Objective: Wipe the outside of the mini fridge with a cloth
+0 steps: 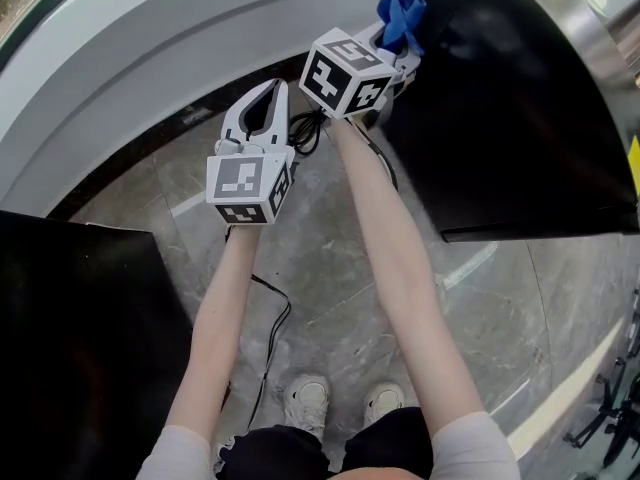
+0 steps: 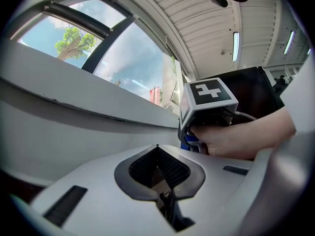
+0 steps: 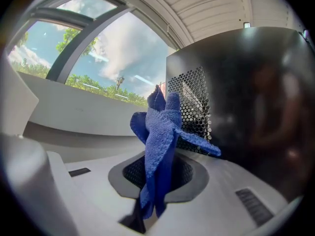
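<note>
Grips a bunched blue microfibre cloth (image 3: 160, 141) in the right gripper (image 3: 156, 183)'s clenched jaws just beside the glossy black mini fridge (image 3: 246, 97), far right, with the left gripper (image 2: 160, 173)'s jaws closed empty; risks scraping hard plastic against its side.

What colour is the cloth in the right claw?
The cloth is blue, clearest in the right gripper view.

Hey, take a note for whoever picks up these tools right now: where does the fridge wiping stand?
Left tool: shut, empty, held beside the right one.
Right tool: shut on the blue cloth.
The cloth is up at a corner of the black mini fridge, by its perforated panel; contact unclear.
Done: cloth gripped and at the fridge.
Left: wipe the outer faces; nothing shows which are already wiped.
</note>
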`<state>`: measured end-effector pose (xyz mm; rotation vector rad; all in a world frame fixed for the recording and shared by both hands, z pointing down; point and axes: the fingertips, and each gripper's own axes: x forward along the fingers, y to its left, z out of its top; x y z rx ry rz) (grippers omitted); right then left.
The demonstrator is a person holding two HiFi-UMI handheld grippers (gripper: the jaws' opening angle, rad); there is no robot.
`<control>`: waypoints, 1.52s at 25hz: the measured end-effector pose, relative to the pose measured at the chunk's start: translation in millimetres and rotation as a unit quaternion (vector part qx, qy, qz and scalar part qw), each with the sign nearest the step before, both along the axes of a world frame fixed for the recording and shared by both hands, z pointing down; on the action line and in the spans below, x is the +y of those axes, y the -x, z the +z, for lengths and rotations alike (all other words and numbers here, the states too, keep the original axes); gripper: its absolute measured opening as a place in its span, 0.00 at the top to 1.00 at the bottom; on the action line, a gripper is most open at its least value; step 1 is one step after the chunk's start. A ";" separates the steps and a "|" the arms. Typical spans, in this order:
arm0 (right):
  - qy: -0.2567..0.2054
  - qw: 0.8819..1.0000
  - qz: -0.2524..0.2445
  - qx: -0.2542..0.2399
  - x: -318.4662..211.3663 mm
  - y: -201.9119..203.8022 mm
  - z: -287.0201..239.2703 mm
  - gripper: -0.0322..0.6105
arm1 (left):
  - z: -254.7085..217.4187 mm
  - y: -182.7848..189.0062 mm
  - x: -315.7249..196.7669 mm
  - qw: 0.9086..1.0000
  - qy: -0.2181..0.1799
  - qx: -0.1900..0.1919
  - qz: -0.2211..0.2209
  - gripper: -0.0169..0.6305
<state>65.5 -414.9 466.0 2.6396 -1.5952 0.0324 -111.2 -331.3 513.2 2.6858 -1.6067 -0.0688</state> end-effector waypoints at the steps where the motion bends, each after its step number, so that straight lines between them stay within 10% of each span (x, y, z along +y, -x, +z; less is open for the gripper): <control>1: 0.000 1.000 -0.001 0.001 0.0 0.1 0.2 0.82 | 0.8 -0.6 0.7 1.000 0.001 0.000 0.001 0.97; 29: -0.005 0.995 0.041 -0.096 59.3 -25.3 -1.8 0.82 | -6.4 -17.4 28.3 1.000 0.003 -0.003 0.007 0.97; 38: 0.009 0.998 0.042 -0.035 114.0 -43.7 -7.3 0.82 | -19.0 -46.6 62.0 1.000 -0.004 -0.007 0.026 0.97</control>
